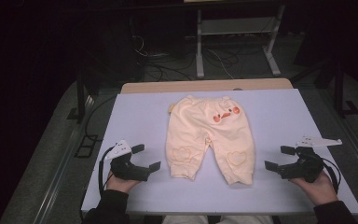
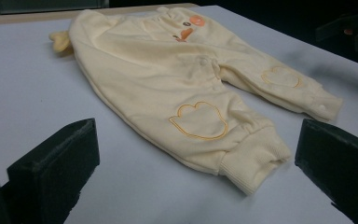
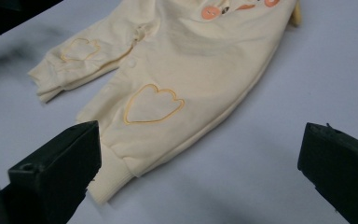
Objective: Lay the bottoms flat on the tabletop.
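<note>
Both hand-held grippers rest low on the desk (image 1: 135,107), one on each side of a little pair of baby pants (image 1: 208,135). Left hand-held gripper (image 1: 148,157) sits at about 8 o'clock on the desk. Its two black jaws stand wide apart and hold nothing. It points toward the pants but does not touch them. Right hand-held gripper (image 1: 279,157) sits at about 4 o'clock. Its jaws are wide apart too, and they are empty. It also points at the pants, with a bit of bare desk in between.

The pants lie flat in the middle of the desk. They are pale yellow. The waist is at the far side, at 12 o'clock, and the two legs point back toward the person, at 6 o'clock. Each knee has a heart shape (image 2: 199,121) sewn on it. An orange duck face (image 1: 226,114) sits near the waist, at about 1 o'clock on the pants. A small yellow bit (image 2: 59,41) sticks out beside the waist.

In the left gripper view, the nearest leg cuff (image 2: 254,161) lies between the jaws, a little way ahead. In the right gripper view, the other leg cuff (image 3: 109,179) lies close to one jaw.

The pants look spread out and not folded. I think the job has not really begun. Grabbing the pants and folding them is all left to do.
</note>
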A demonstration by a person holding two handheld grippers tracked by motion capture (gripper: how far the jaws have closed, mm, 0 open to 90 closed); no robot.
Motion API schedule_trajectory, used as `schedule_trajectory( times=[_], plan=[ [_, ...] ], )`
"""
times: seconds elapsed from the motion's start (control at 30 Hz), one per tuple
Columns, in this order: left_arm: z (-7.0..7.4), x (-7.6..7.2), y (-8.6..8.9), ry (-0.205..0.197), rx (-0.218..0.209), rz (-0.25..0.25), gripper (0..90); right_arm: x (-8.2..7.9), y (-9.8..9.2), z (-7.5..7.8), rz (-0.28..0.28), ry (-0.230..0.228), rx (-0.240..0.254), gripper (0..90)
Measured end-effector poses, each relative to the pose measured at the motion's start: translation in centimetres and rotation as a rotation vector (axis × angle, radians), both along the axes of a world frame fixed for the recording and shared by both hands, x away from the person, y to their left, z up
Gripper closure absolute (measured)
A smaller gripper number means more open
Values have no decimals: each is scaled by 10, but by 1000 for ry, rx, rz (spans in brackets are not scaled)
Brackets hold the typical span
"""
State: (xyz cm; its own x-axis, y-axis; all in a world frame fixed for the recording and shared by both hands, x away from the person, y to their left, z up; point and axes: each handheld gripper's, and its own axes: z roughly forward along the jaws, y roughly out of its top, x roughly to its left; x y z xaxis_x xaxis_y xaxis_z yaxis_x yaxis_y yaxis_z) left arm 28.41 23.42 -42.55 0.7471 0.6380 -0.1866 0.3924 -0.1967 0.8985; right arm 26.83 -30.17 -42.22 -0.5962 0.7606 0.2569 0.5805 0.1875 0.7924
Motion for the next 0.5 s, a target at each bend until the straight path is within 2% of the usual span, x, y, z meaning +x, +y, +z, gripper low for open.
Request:
schedule_trajectory(
  times=[0.13, 0.3, 0.5],
  plan=[
    [0, 0, 0, 4, -2, -1, 0, 3, -4, -7, -9, -2, -8, 0],
    [0, 1, 0, 7, 3, -5, 0, 2, -4, -10, 2, -33, -22, 0],
    [0, 1, 0, 8, 5, -10, 0, 4, -4, -12, 12, -25, -18, 0]
  ],
)
